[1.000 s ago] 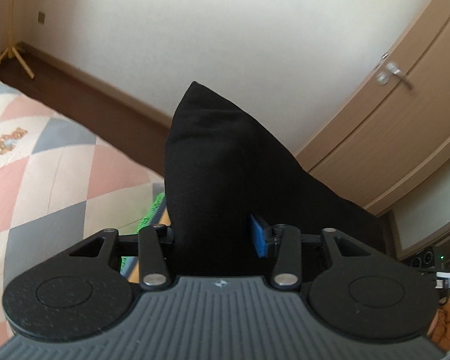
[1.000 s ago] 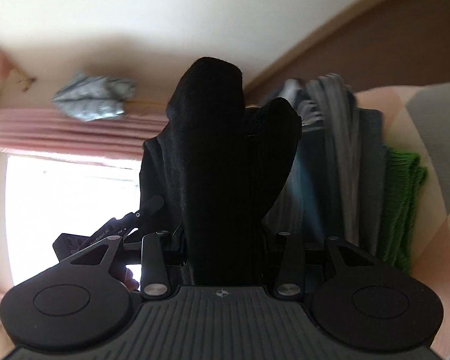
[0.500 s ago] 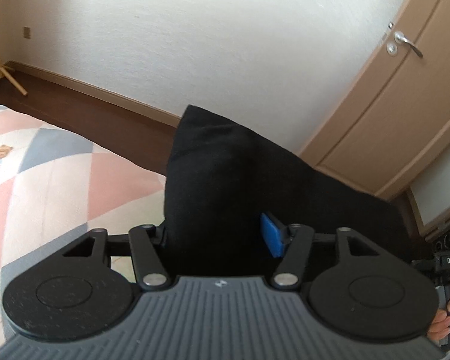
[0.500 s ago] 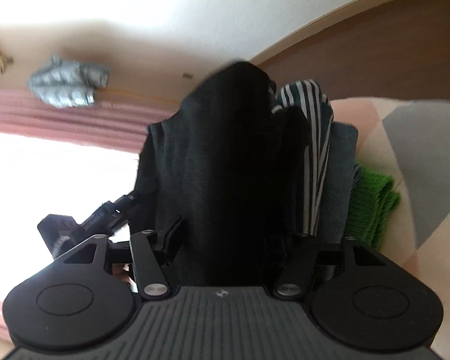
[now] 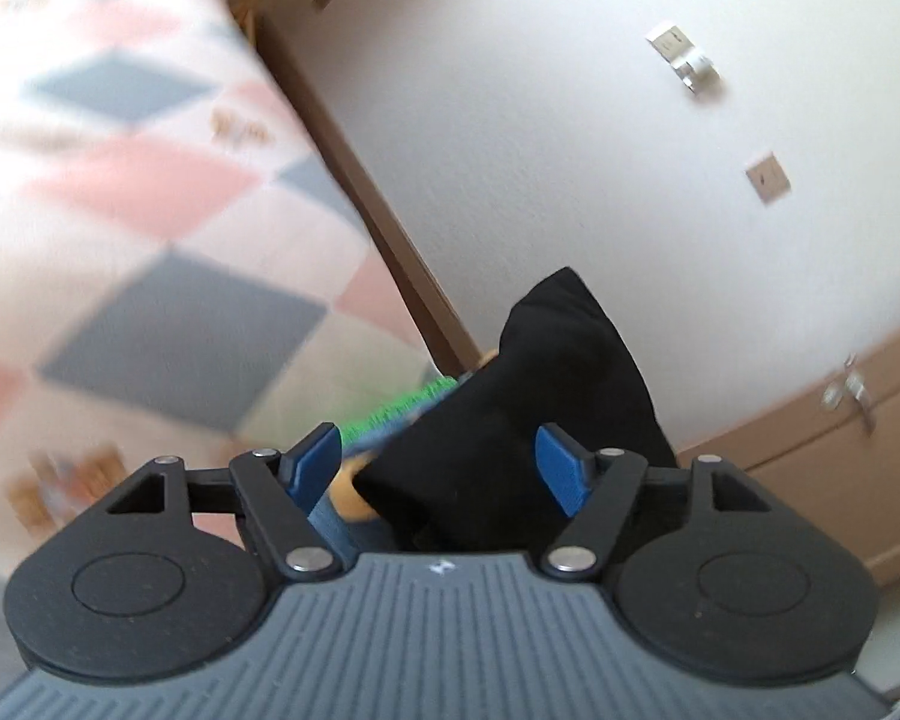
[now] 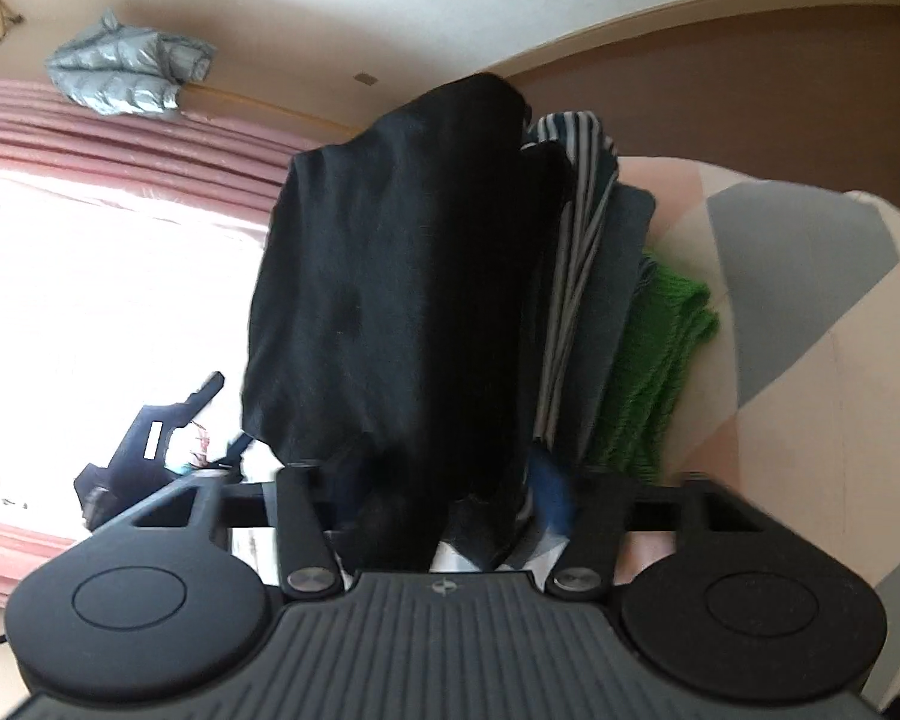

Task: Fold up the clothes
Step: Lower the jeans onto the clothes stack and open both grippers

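Pink, grey and cream diamonds cover the one bed [image 5: 168, 228], the largest thing in both views. On it, by its edge, lies one pile of clothes: a green knit [image 6: 660, 360] lowest, a grey piece [image 6: 621, 276] on that, a striped piece [image 6: 576, 210] above, and the black garment [image 6: 402, 300] on top. One silver jacket [image 6: 129, 75] hangs by the pink curtain [image 6: 90, 138]. Two hand-held grippers are in view.

A second ago the left hand-held gripper [image 5: 444, 462] was clenched on the black garment; its blue pads [image 5: 561, 468] now stand spread, the cloth loose between them. The right hand-held gripper [image 6: 444, 498] had the cloth pinched too; its fingers now sit wider, but the fabric hides the tips and I cannot tell whether it grips.

Beyond the bed's edge, brown floor [image 6: 720, 90] runs clear to the white wall [image 5: 570, 150].
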A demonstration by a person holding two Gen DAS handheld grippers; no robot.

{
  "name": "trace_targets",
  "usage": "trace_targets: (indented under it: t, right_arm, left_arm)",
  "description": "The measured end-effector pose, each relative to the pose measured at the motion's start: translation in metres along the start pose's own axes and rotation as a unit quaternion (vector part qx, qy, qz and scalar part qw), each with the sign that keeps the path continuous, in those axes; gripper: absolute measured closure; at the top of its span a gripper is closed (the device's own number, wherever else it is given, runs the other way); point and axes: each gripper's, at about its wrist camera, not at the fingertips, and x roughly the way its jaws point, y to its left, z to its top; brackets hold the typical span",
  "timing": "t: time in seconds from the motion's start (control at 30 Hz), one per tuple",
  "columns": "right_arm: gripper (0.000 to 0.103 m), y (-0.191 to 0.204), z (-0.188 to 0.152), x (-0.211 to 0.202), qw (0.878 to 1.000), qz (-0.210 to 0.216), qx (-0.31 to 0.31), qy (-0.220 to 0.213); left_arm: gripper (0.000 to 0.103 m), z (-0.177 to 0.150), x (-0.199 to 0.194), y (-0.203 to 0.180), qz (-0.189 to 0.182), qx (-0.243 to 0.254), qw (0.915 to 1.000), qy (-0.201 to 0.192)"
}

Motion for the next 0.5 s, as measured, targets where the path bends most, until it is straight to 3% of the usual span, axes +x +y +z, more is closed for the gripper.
trace_targets:
  t: [0.03, 0.13, 0.2, 0.3, 0.4, 0.43, 0.5]
  right_arm:
    - [0.075, 0.002, -0.001, 0.000, 1.000, -0.001, -0.007, -0.002]
    - [0.078, 0.004, 0.000, -0.002, 1.000, 0.002, -0.021, -0.017]
    - [0.078, 0.005, -0.002, 0.001, 1.000, 0.001, -0.024, -0.016]
    - [0.078, 0.004, -0.001, 0.006, 1.000, -0.009, -0.028, -0.011]
    - [0.075, 0.008, 0.000, 0.009, 0.999, -0.016, -0.036, 0.002]
    - [0.063, 0.012, 0.001, 0.009, 0.999, -0.027, -0.047, 0.004]
    - [0.051, 0.022, 0.004, 0.003, 0.995, -0.060, -0.081, -0.004]
  left_arm:
    - [0.056, 0.001, 0.002, -0.006, 0.011, 0.014, 0.9998, -0.006]
    - [0.070, 0.008, -0.007, -0.020, 0.016, 0.046, 0.9982, -0.035]
    - [0.071, 0.011, 0.003, -0.031, 0.026, 0.080, 0.9953, -0.048]
    - [0.071, 0.003, 0.024, -0.037, 0.091, 0.142, 0.9851, -0.033]
    - [0.070, -0.002, 0.028, -0.021, 0.107, 0.105, 0.9884, -0.021]
    - [0.070, -0.003, 0.026, -0.020, 0.110, 0.105, 0.9881, -0.023]
    - [0.071, -0.001, 0.020, -0.031, 0.121, 0.133, 0.9832, -0.028]
